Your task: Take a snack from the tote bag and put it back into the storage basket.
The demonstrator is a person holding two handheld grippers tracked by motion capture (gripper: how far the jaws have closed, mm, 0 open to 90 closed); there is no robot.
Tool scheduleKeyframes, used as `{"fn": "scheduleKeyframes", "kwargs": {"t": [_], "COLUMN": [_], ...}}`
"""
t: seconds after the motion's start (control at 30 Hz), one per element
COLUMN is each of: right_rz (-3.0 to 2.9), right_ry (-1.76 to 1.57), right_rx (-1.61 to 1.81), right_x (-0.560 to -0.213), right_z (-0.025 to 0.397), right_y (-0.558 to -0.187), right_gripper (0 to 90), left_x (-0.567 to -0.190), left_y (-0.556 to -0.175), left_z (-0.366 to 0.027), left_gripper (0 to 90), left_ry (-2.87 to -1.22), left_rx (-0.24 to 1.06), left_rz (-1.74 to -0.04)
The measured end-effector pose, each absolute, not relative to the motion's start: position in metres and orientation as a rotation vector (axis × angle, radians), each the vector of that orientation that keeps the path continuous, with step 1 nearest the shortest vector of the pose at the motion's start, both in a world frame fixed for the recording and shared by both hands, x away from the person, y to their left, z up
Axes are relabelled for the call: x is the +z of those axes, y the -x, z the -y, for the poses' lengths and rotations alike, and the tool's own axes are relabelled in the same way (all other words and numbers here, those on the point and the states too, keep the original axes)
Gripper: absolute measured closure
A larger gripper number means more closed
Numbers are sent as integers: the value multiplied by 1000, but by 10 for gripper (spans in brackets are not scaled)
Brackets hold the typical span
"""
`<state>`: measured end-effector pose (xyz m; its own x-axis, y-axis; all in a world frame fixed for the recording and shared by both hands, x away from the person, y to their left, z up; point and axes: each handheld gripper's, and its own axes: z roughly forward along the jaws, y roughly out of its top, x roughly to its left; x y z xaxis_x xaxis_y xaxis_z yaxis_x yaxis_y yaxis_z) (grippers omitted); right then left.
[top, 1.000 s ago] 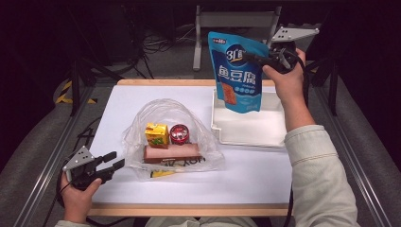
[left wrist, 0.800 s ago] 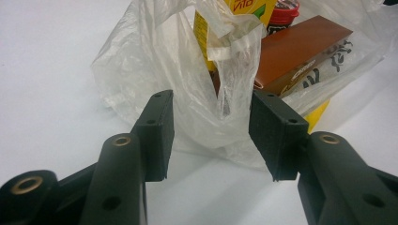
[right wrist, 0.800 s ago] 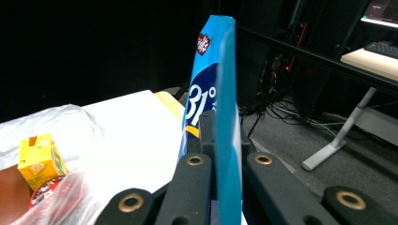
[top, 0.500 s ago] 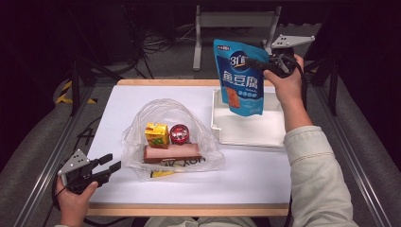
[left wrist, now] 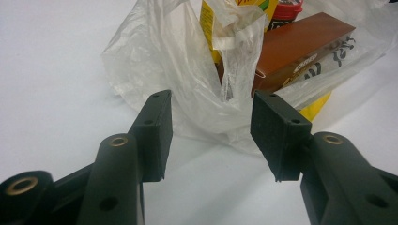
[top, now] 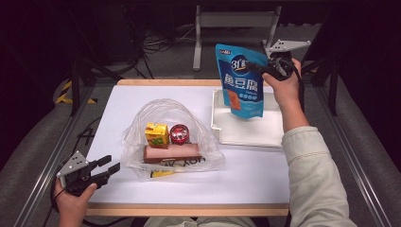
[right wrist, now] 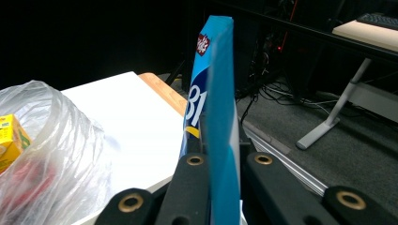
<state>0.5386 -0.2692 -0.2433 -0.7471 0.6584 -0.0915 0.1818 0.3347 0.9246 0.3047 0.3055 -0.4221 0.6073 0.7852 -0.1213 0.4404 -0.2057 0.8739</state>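
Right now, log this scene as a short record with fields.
right gripper: shut on the blue pouch, held up above the white tray
left gripper: open, aimed at the plastic bag, not touching it
bag contents: yellow carton, red-lidded can, brown box
tray: nothing lying in it

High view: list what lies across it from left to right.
left gripper → juice box → red can → blue pouch → right gripper
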Motion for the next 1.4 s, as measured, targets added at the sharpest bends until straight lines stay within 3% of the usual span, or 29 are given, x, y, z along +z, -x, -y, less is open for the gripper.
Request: {"fn": "scheduleKeyframes", "kwargs": {"t": [1.4], "right_rz": [-2145], "right_ry": [-811], "right_rx": [1389], "right_x": [-276], "right_z": [279], "right_y": [-554], "right_gripper": [896], "left_x": [-421], "left_y": [-298], "left_z": [-309], "left_gripper": [497], "left_ry": [-1831], "left_rx": [442], "left_rz": [-992]}}
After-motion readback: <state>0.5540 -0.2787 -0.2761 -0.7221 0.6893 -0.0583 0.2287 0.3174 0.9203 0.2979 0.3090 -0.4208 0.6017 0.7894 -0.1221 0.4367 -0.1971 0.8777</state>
